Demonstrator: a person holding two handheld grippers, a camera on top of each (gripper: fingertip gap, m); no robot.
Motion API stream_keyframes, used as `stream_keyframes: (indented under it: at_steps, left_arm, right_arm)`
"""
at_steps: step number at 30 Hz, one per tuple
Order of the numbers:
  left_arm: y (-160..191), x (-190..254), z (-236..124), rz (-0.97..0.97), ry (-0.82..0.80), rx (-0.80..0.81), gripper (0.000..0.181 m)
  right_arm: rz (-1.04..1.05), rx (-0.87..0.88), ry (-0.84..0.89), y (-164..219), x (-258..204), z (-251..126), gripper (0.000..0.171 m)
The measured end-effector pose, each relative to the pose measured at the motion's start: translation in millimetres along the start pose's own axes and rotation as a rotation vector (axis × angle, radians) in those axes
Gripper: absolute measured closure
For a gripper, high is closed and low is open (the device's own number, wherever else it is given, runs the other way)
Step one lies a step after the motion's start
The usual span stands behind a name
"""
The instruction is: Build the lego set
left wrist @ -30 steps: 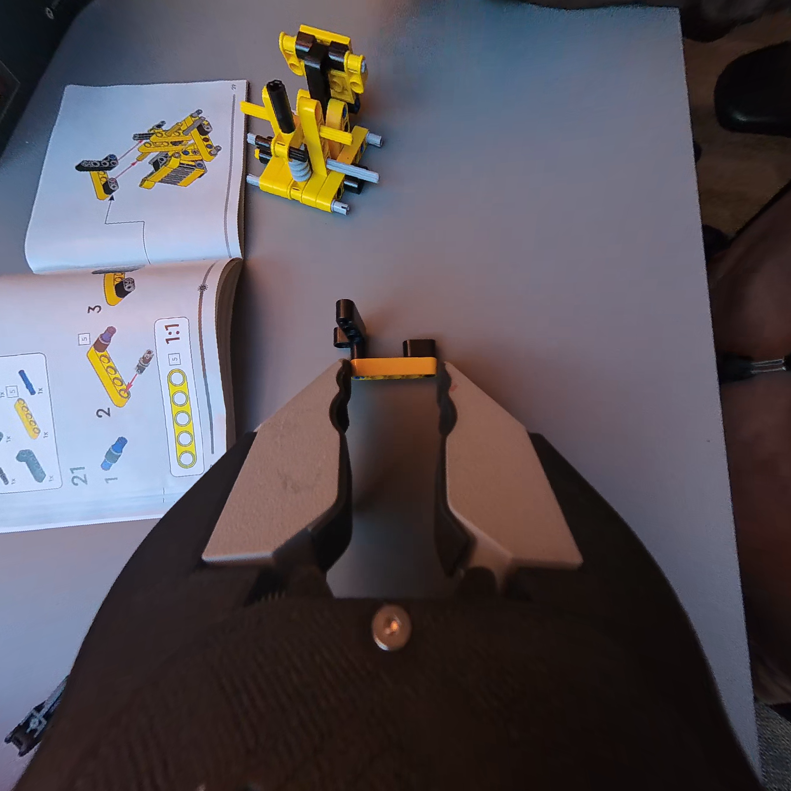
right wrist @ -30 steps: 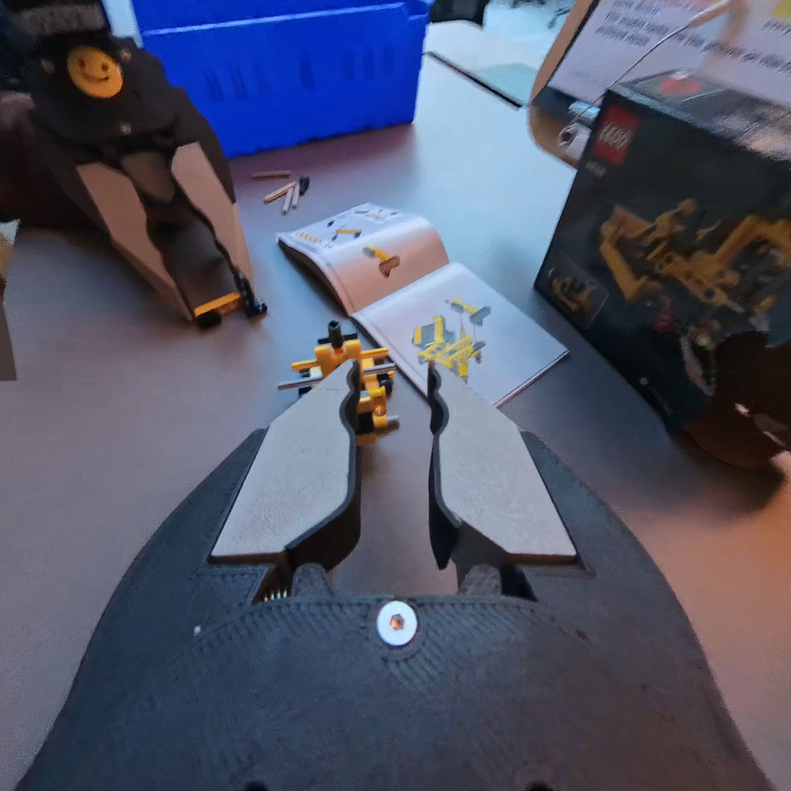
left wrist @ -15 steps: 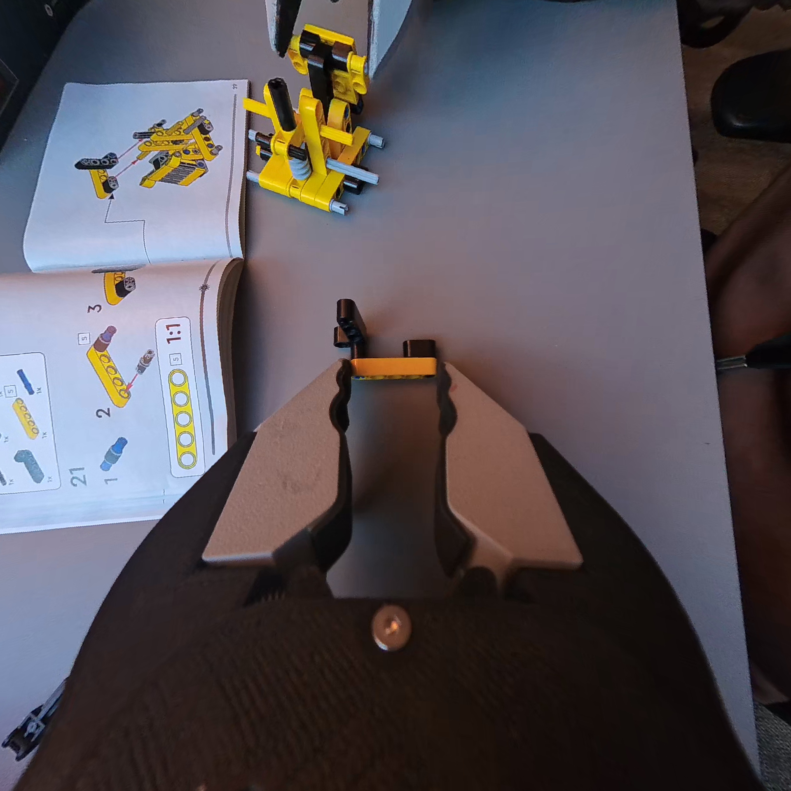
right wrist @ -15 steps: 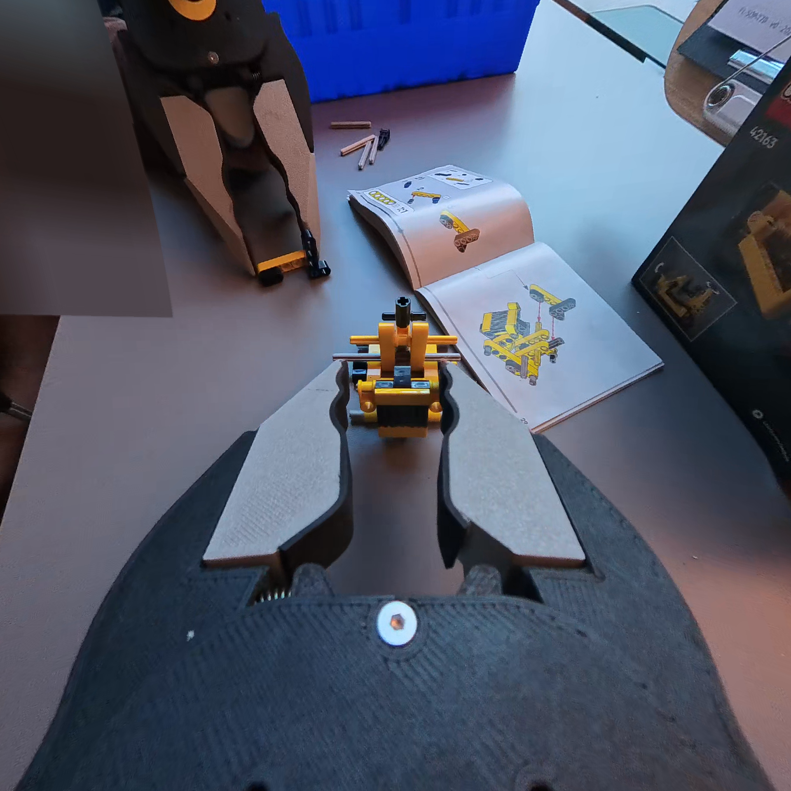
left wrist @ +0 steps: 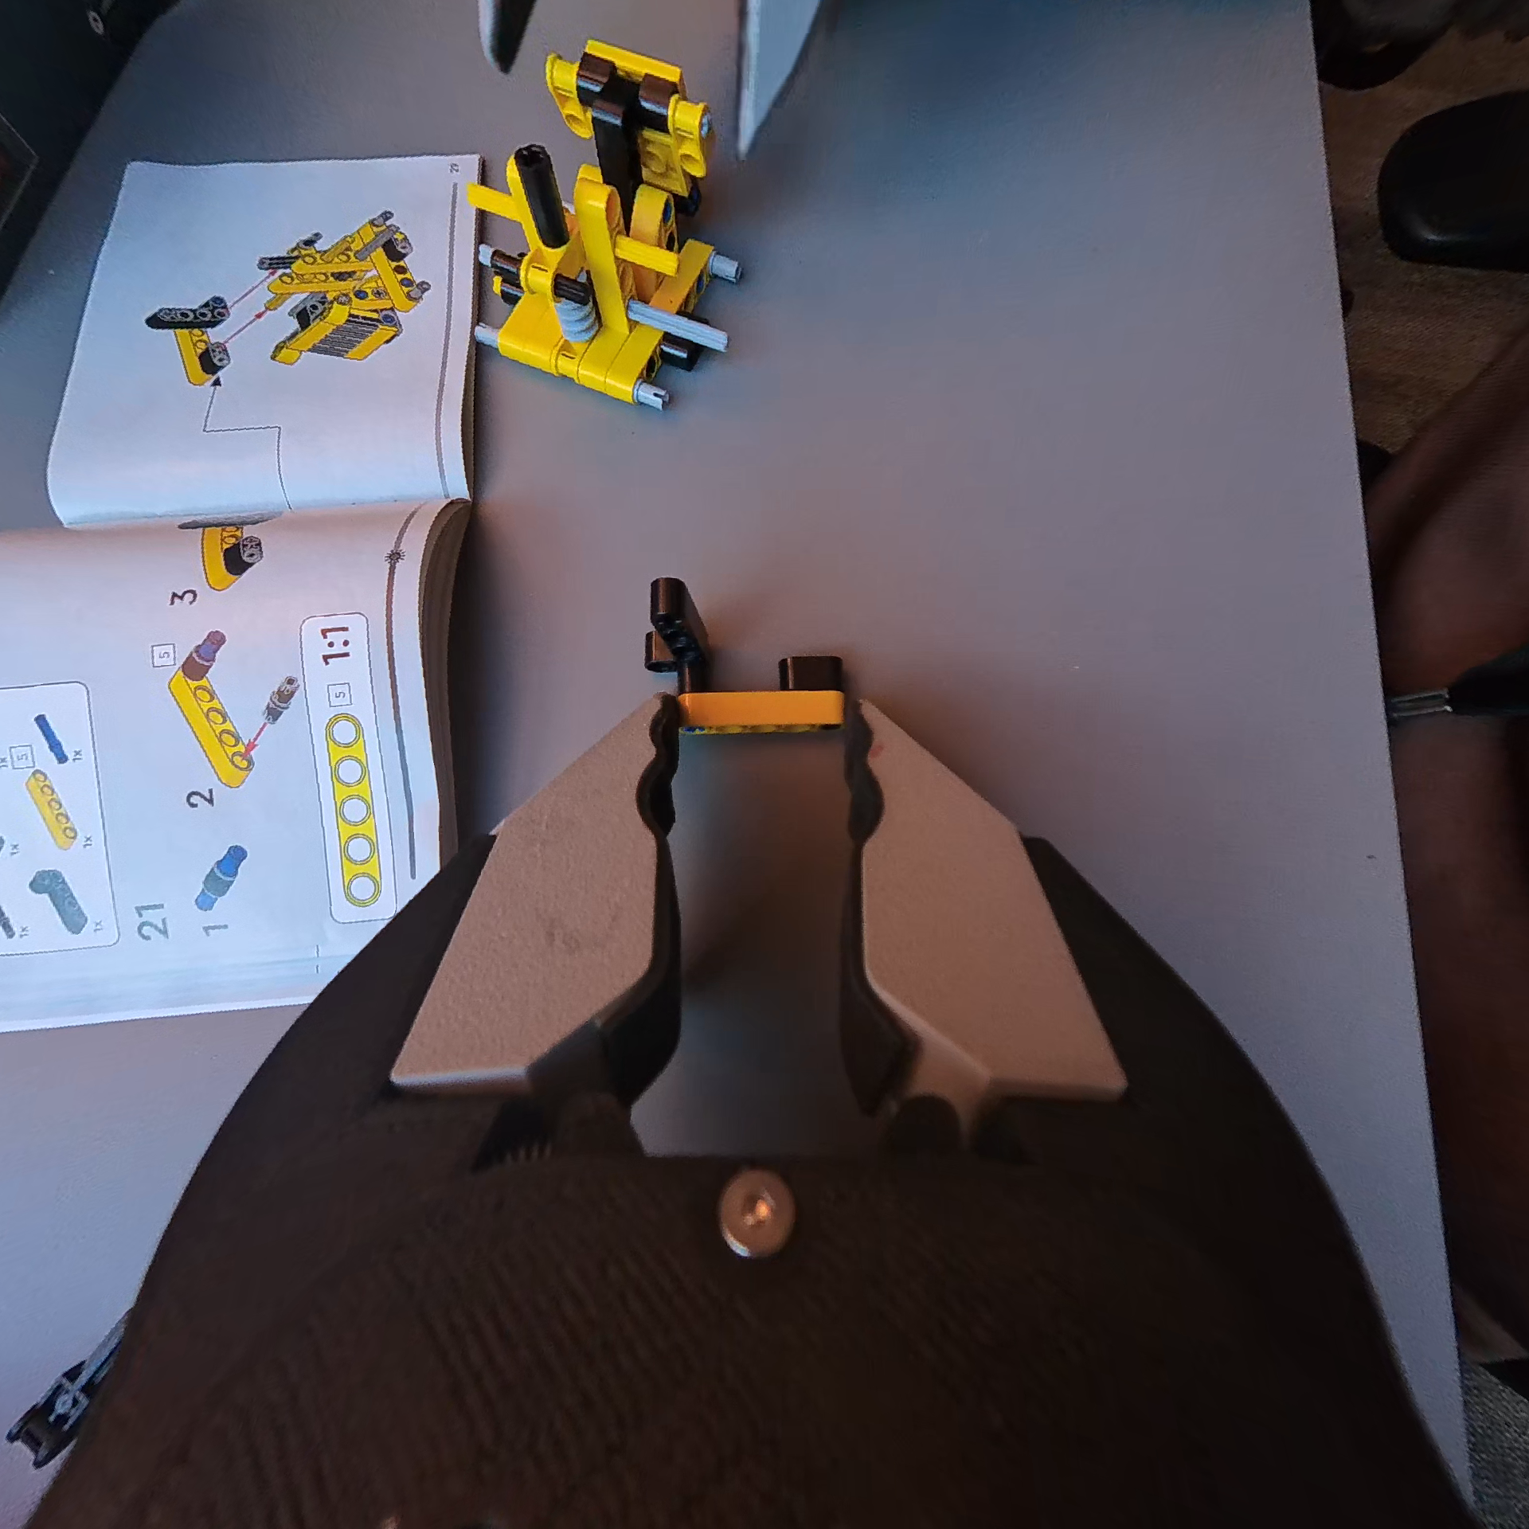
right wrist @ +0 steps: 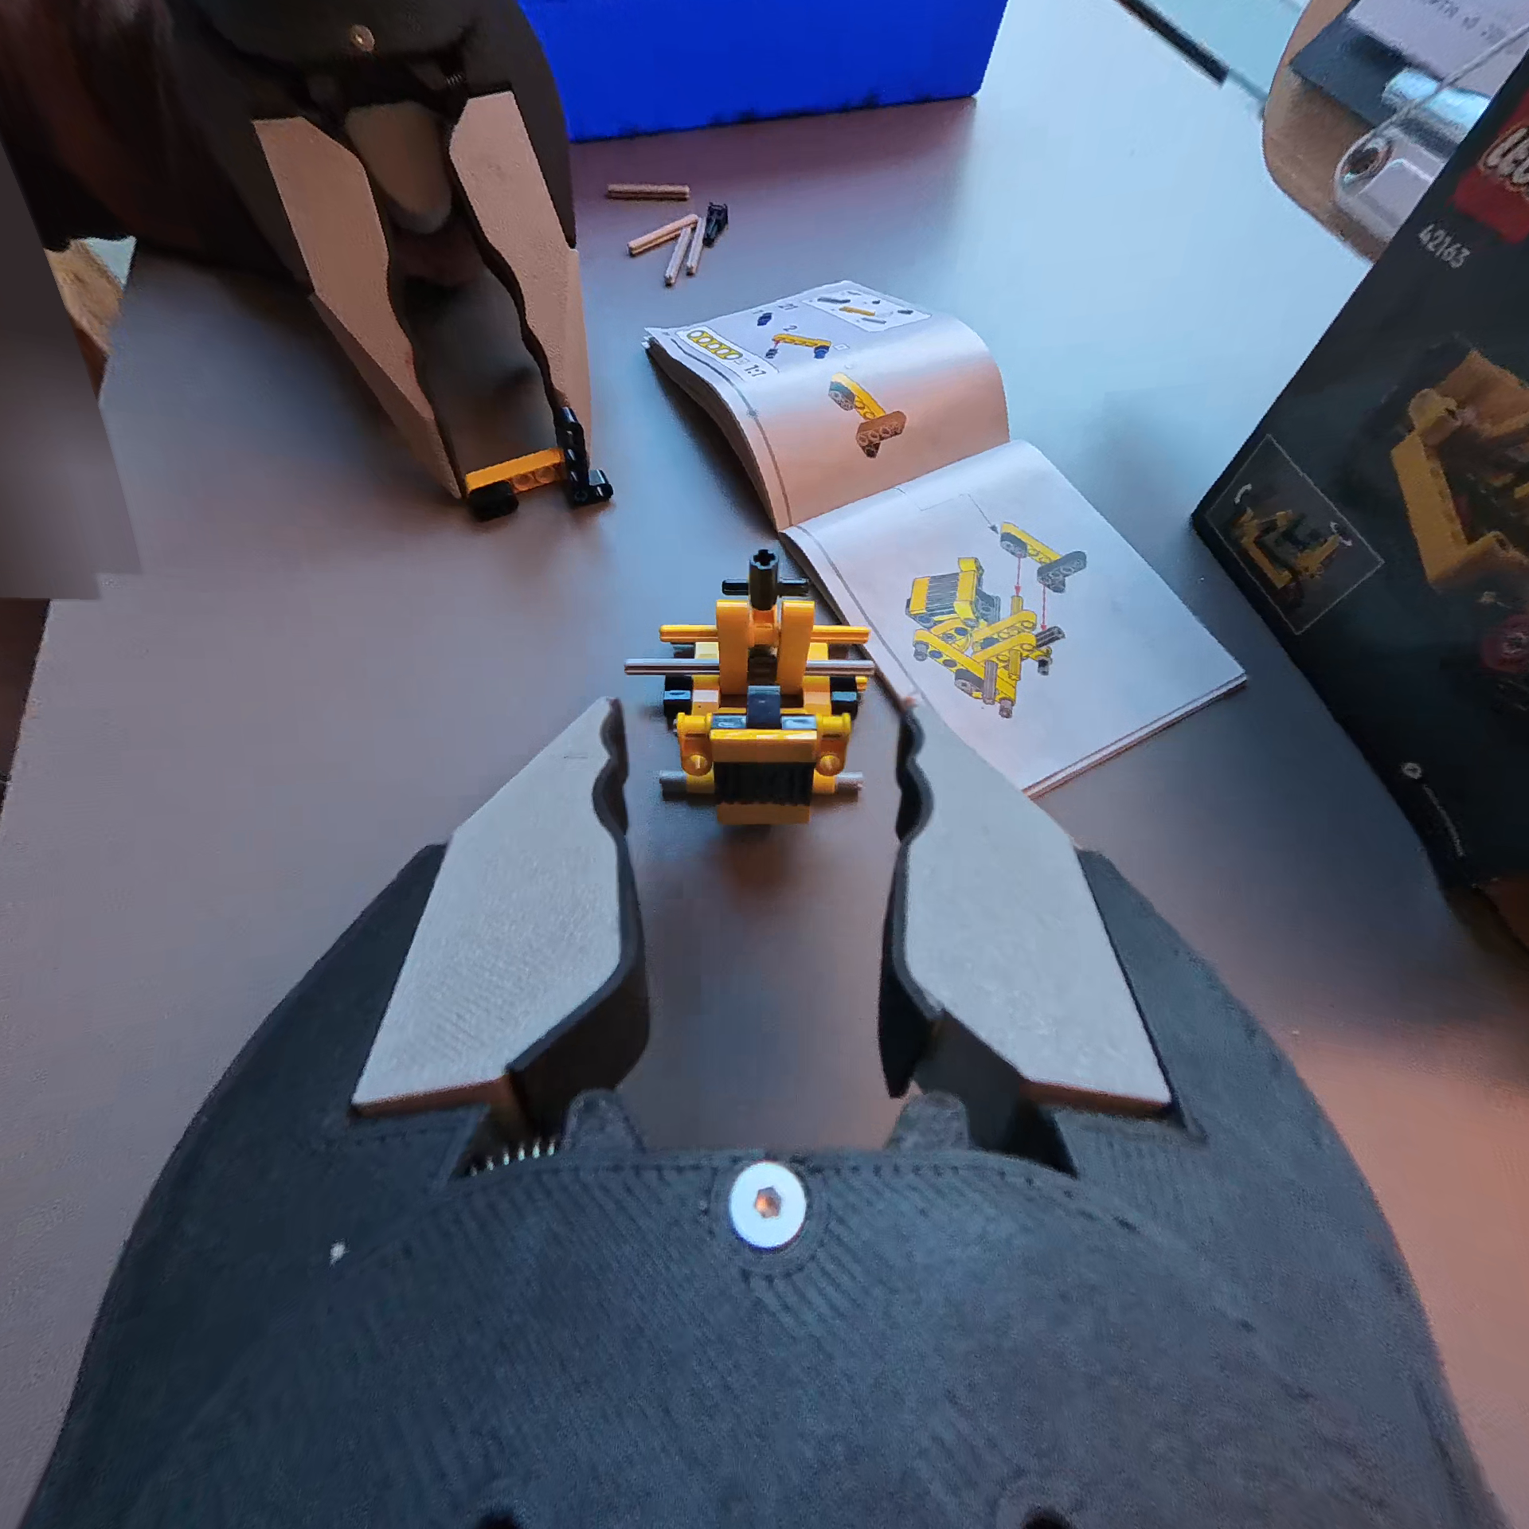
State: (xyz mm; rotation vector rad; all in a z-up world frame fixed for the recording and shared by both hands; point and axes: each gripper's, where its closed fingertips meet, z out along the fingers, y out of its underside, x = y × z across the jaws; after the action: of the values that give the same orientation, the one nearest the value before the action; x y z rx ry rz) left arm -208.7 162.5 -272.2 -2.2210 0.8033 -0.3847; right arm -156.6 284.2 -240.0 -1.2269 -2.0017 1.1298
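Observation:
My left gripper [left wrist: 761, 716] is shut on a short yellow beam [left wrist: 759, 706] with black connectors [left wrist: 677, 633] at its ends, resting on the grey table; it also shows in the right wrist view [right wrist: 517, 472]. A half-built yellow and black lego model [right wrist: 761, 703] stands on the table, also seen at the top of the left wrist view [left wrist: 608, 248]. My right gripper [right wrist: 757, 736] is open, its fingers spread wide on either side of the model's near end, not touching it.
An open instruction booklet [left wrist: 223, 538] lies left of the model, also in the right wrist view [right wrist: 951, 529]. The black lego box [right wrist: 1423, 496] stands at right. Several loose thin pins [right wrist: 674, 232] lie before a blue bin [right wrist: 745, 58]. The table edge [left wrist: 1357, 745] runs along the right. My right fingertips sit around 15 cm from my left ones.
My right gripper swung in behind the model, came closer and opened wider around it. My left gripper stayed still with the yellow beam.

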Motion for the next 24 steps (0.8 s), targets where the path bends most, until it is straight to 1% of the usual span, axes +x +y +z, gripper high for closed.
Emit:
stream_keyframes:
  at_steps: [1,3,6,9,11,15,18,22,24]
  left_arm:
    - [0.0,-0.1,0.0,0.000,0.000,0.000,0.143]
    - [-0.1,-0.1,0.1,0.000,0.000,0.000,0.143]
    - [-0.1,0.0,0.1,0.000,0.000,0.000,0.143]
    - [0.0,-0.1,0.1,0.000,0.000,0.000,0.143]
    - [-0.1,-0.2,0.2,0.000,0.000,0.000,0.143]
    - [-0.1,-0.3,0.2,-0.001,0.001,0.000,0.143]
    - [-0.2,-0.3,0.3,-0.001,0.001,0.000,0.143]
    - [-0.1,-0.4,0.4,0.000,0.000,0.000,0.143]
    - [-0.1,-0.4,0.4,0.000,0.000,0.000,0.143]
  right_arm:
    - [0.017,-0.010,-0.014,2.2,-0.8,0.7,0.104]
    - [0.033,-0.035,-0.040,7.0,-3.6,2.5,0.105]
    - [0.024,-0.073,-0.064,13.3,-8.7,5.9,0.111]
    - [0.005,-0.102,-0.073,17.5,-12.3,7.4,0.113]
    - [0.002,-0.118,-0.091,20.2,-15.6,6.8,0.118]
    - [-0.007,-0.148,-0.134,25.2,-23.9,5.9,0.120]
    - [-0.031,-0.152,-0.198,24.7,-37.6,4.5,0.124]
    - [-0.033,-0.118,-0.348,17.0,-66.2,2.1,0.126]
    - [-0.035,-0.090,-0.362,11.8,-69.1,1.3,0.127]
